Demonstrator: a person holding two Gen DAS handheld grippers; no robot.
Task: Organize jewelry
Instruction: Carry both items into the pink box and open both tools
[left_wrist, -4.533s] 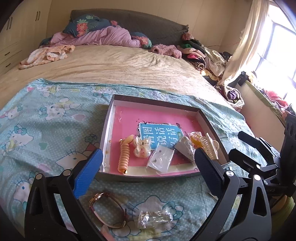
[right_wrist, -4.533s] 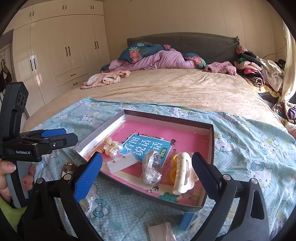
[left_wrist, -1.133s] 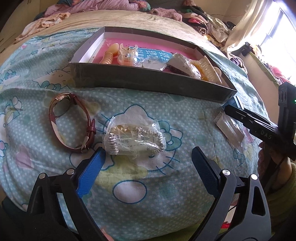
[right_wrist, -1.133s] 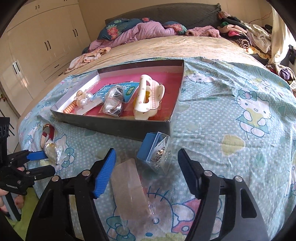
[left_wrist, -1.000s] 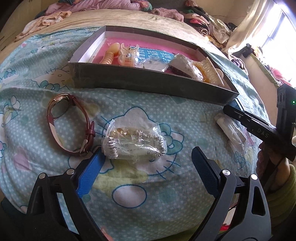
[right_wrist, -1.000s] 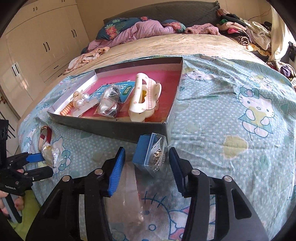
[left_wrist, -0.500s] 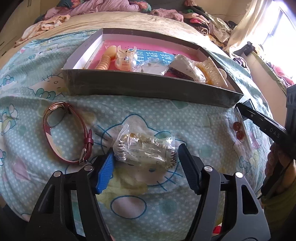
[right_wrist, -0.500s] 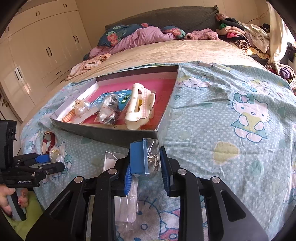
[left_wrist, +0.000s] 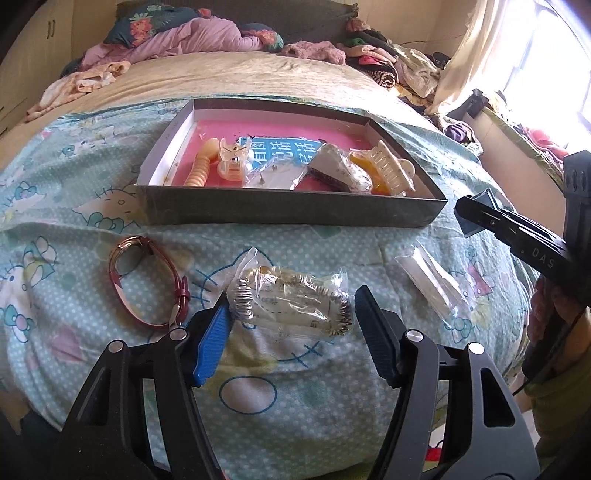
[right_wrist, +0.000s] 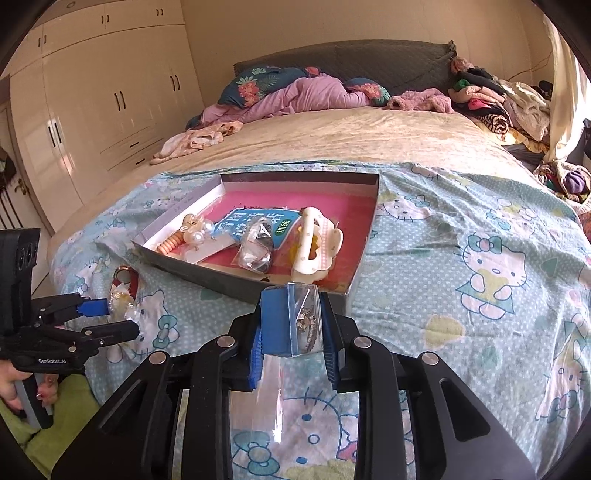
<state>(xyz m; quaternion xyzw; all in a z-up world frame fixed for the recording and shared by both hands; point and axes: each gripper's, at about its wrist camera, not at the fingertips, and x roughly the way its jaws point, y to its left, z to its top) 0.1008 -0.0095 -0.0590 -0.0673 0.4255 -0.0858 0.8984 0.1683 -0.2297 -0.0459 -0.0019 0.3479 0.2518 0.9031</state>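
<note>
My left gripper (left_wrist: 291, 306) is shut on a clear bag (left_wrist: 288, 295) with a silver bracelet inside, held just above the bedspread. A red-strapped watch (left_wrist: 147, 284) lies to its left. My right gripper (right_wrist: 291, 306) is shut on a small blue-and-clear jewelry box (right_wrist: 303, 321), raised in front of the near wall of the dark tray (right_wrist: 207, 273). The tray (left_wrist: 288, 218) has a pink floor with hair claws, a coil tie and packets in it. A flat clear packet (left_wrist: 428, 280) lies on the bed below the right gripper (left_wrist: 465, 218).
The Hello Kitty bedspread (right_wrist: 480, 295) covers the near end of the bed. Pillows and crumpled clothes (right_wrist: 314, 92) lie at the headboard, more clothes (left_wrist: 388, 70) along the right side. Wardrobe doors (right_wrist: 92, 103) stand to the left. A hand (right_wrist: 14, 384) holds the left gripper's handle.
Both grippers went from open to closed: the left on the bracelet bag, the right on the blue box. Both then rose from the bedspread, and the tray now looks farther off.
</note>
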